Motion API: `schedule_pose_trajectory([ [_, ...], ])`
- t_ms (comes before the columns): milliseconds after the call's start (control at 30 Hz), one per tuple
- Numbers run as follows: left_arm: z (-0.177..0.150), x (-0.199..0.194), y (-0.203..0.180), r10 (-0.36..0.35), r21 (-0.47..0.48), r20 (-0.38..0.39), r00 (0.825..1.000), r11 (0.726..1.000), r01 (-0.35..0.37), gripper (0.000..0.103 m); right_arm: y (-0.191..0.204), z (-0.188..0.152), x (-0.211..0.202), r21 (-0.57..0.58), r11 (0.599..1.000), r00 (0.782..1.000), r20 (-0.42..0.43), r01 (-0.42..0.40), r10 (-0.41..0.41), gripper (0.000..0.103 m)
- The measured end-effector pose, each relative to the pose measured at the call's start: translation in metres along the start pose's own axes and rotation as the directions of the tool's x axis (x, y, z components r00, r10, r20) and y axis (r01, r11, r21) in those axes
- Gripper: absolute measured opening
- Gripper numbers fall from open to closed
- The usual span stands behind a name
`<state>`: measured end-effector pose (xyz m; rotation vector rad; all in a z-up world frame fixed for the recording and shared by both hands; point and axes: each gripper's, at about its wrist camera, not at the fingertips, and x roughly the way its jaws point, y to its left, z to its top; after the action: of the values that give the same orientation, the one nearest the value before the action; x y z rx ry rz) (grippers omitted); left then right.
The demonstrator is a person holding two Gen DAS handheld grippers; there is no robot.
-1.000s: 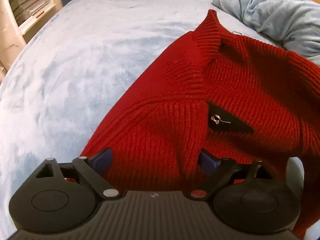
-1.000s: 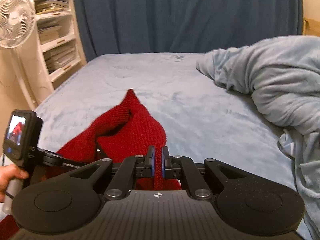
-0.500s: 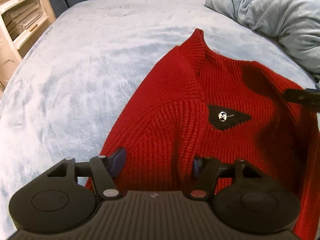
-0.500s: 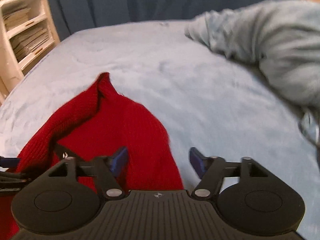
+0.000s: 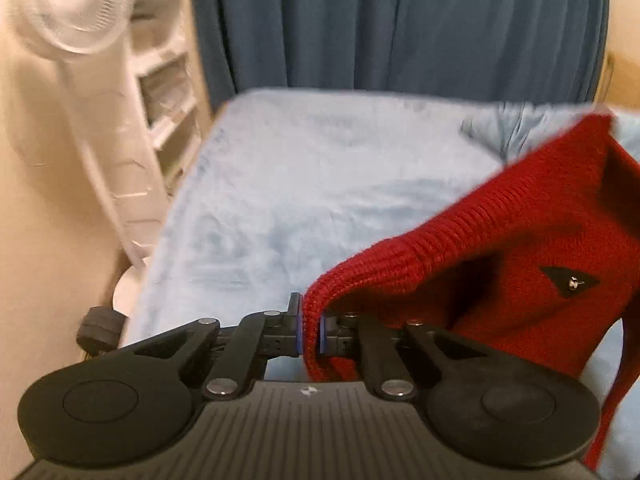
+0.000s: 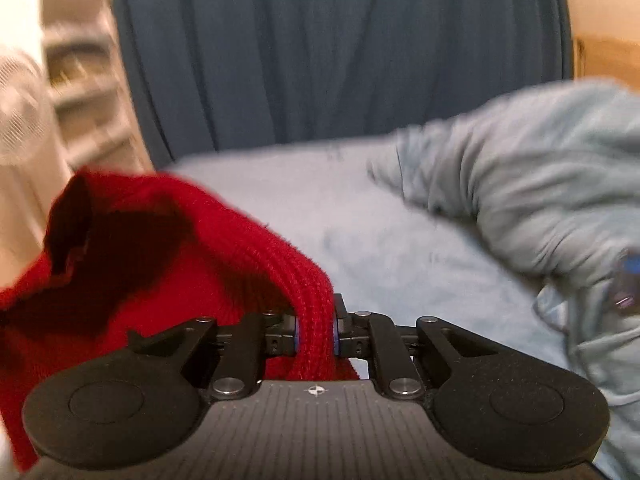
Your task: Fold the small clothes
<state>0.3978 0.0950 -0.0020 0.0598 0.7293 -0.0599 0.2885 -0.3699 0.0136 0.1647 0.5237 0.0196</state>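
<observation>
In the left wrist view the left gripper (image 5: 310,330) sits low at centre, its blue-padded fingers (image 5: 295,326) pinched tight on a ribbed edge of the red sweater (image 5: 500,264). From that pinch the knit rises toward the upper right of the frame and hangs down the right side, raised above the bed (image 5: 320,184). A small black triangular patch (image 5: 570,281) with a metal stud shows at right on the sweater. A white fan (image 5: 80,12) and pale shelves (image 5: 168,80) fill the upper left, blurred; a dark blue curtain (image 5: 400,24) spans the top.

In the right wrist view the right gripper (image 6: 315,332) is likewise clamped on a thick ribbed fold of the sweater (image 6: 160,256), which passes between the fingers (image 6: 338,330) and spreads up into the left half of the frame. A rumpled grey-blue blanket (image 6: 540,184) lies heaped at right on the bed (image 6: 360,232). The curtain (image 6: 320,48) fills the top, with blurred shelves (image 6: 76,80) at upper left.
</observation>
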Motion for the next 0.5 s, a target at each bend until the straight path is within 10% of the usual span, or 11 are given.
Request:
schedule_pose_trajectory([
  [200, -0.023, -0.188, 0.035, 0.036, -0.034, 0.245, 0.969, 0.999, -0.029, 0.007, 0.031, 0.023, -0.2, -0.097, 0.992, 0.963, 0.247, -0.085, 0.107, 0.013],
  [500, -0.041, -0.398, 0.051, 0.067, -0.053, 0.572, 0.817, 0.998, -0.044, 0.007, 0.056, 0.034, -0.409, -0.242, 0.968, 0.813, 0.55, -0.062, 0.19, 0.013],
])
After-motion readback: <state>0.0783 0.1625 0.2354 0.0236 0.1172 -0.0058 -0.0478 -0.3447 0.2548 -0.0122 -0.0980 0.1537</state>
